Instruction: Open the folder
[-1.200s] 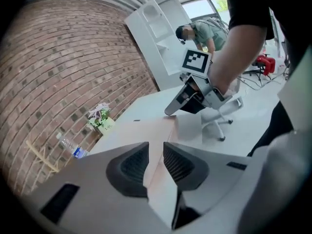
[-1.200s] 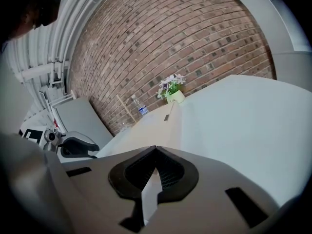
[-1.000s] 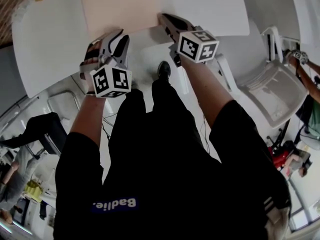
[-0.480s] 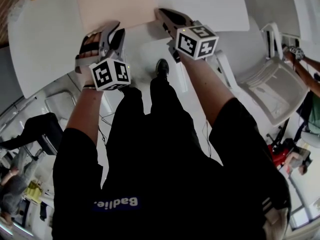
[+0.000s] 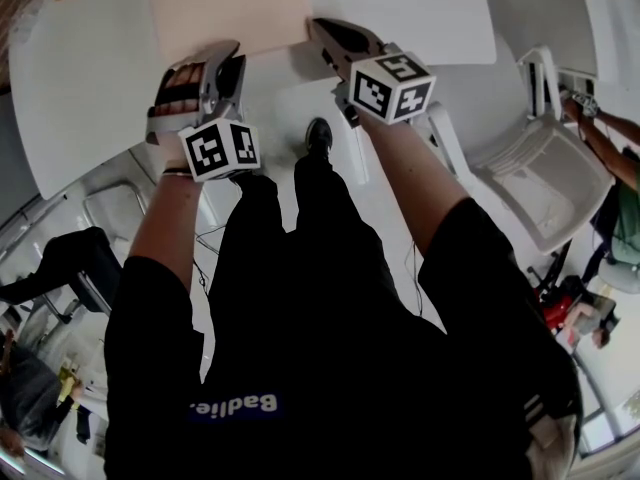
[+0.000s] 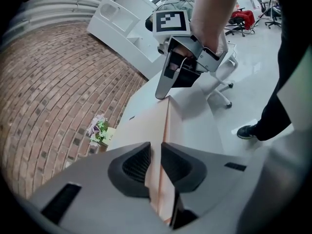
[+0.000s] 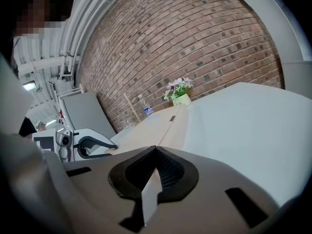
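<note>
The step in hand looks like taking hold of the near edge before any lifting.

In the left gripper view, the left gripper [image 6: 156, 154] has just been closing. Its pads now stand narrowly apart, pressed on the folder [image 5: 225, 8] edge that runs between them. Whether they hold one leaf or both I cannot tell.

The folder lies flat and shut at the top middle of the head view, on the table [image 5: 90, 78], its lower edge at the table's lower edge.

The right gripper [image 7: 156, 152] has its jaws together on a thin sheet, probably the folder's lower right corner, where its tips sit in the head view.

The next move probably calls for one gripper to raise the top leaf alone while the other keeps the bottom leaf down. If both leaves are pinched, the whole folder will rise.

The tabletop past the folder's upper edge is bare up to a plant [image 7: 179, 94] and a bottle [image 7: 145, 110] near the brick wall. That seems room enough to swing the cover over. A chair [image 5: 545, 178] stands well apart at the right.
</note>
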### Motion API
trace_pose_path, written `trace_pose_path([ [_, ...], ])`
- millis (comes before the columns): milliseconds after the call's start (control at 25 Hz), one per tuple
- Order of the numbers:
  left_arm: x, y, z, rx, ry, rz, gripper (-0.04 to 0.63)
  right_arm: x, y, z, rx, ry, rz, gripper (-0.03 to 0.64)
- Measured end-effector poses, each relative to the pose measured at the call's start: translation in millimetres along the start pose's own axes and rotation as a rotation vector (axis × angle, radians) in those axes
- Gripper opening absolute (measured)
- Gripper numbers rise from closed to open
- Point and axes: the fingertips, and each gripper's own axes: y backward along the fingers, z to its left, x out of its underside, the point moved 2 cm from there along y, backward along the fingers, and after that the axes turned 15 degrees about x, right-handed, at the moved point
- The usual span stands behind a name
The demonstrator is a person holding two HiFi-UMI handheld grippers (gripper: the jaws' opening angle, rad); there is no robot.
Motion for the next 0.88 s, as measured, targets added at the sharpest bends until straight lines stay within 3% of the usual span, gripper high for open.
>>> trace_pose_path([
  [600,-3,14,15,-0.014,0.296,-0.181,0.018,3,0,-1,0.027,0.129,0.006,0.028],
  [880,-6,36,46,-0.097,0.493,-0.328,0.012,2,-2,0,0.048,0.2,0.023,0.028],
])
